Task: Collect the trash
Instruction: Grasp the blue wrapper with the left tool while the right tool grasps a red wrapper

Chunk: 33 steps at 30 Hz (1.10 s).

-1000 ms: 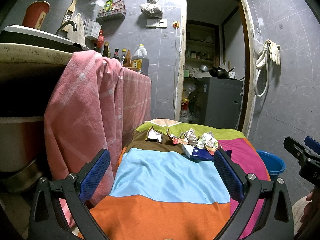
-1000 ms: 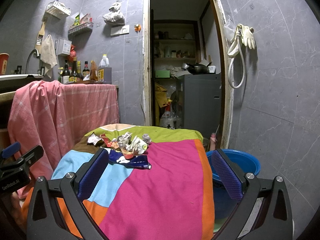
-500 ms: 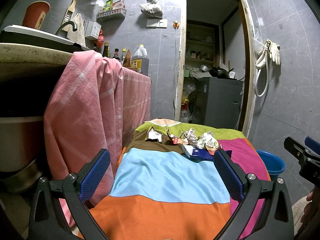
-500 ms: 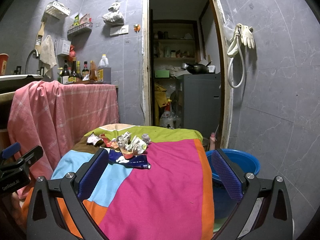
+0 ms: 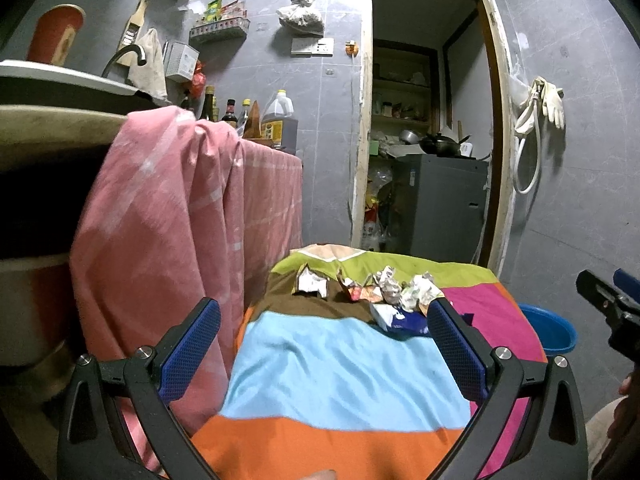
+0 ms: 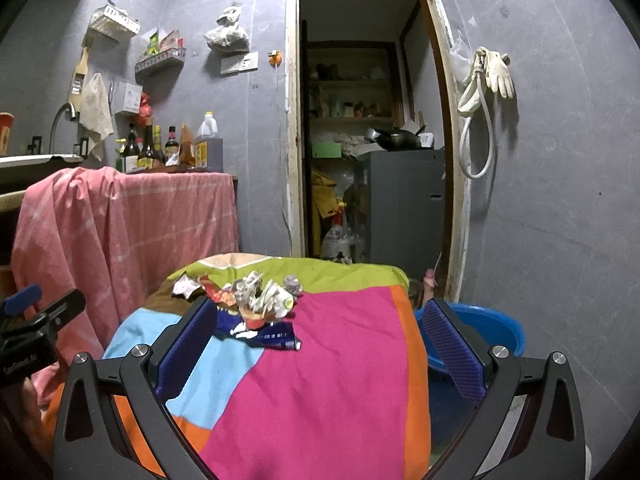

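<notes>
Still, crumpled wrappers (image 6: 256, 300) w/ illegible print, both grippers' (image 5: 324, 320) (image 6: 320, 320) fingers wide, nothing held.

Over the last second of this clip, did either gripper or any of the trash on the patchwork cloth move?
No visible change. The left gripper and right gripper are open and empty, short of the wrappers on the cloth. The blue basin sits at the table's right.

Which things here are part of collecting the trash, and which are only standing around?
For the job:
crumpled wrappers
dark blue wrapper
blue basin, probably for the trash
left tool and right tool, both open

Just there:
sauce bottles
pink cloth
rubber gloves
</notes>
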Motion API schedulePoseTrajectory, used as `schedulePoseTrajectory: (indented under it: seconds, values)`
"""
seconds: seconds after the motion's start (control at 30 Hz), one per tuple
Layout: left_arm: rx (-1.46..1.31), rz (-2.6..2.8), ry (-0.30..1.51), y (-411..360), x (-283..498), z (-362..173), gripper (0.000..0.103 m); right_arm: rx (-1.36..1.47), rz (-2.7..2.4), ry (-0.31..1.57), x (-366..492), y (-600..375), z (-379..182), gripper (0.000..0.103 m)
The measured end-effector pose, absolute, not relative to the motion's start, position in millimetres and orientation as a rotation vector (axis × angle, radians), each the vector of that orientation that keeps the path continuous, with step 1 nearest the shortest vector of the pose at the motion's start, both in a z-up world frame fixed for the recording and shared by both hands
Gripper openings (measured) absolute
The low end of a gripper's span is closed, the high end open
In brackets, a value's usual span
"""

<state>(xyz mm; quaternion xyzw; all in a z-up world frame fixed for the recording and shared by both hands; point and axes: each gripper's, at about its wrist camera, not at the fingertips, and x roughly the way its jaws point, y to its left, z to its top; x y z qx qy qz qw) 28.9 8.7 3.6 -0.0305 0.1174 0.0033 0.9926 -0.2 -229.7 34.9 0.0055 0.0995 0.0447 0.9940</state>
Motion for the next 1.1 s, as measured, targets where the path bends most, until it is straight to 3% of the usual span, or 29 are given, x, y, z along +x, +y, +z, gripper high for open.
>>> schedulePoseTrajectory:
  seconds: [0.3,0.67,0.77,0.83,0.9,1.1]
  values:
    - [-0.073,-0.013,0.281,14.5,75.5,10.0,0.101,0.046,0.142,0.223,62.5,-245.4,48.0,0.103]
    - [-0.081,-0.048,0.463,8.9,138.0,-9.9,0.100,0.016,0.233,0.344,130.6,-236.7,30.0,0.103]
    - [-0.084,-0.089,0.500,3.4,150.6,-14.4,0.093,0.007,0.267,0.399,146.4,-231.6,19.7,0.085]
    - [-0.087,-0.117,0.525,-0.3,158.2,-17.6,0.078,-0.001,0.290,0.443,156.7,-227.8,12.5,0.064]
    - [-0.094,-0.153,0.562,-4.1,167.6,-22.3,0.067,0.004,0.333,0.498,168.0,-223.9,3.2,0.054]
    - [-0.144,-0.228,0.651,-7.9,187.8,-31.8,0.050,0.010,0.413,0.569,177.3,-216.5,-10.4,0.046]
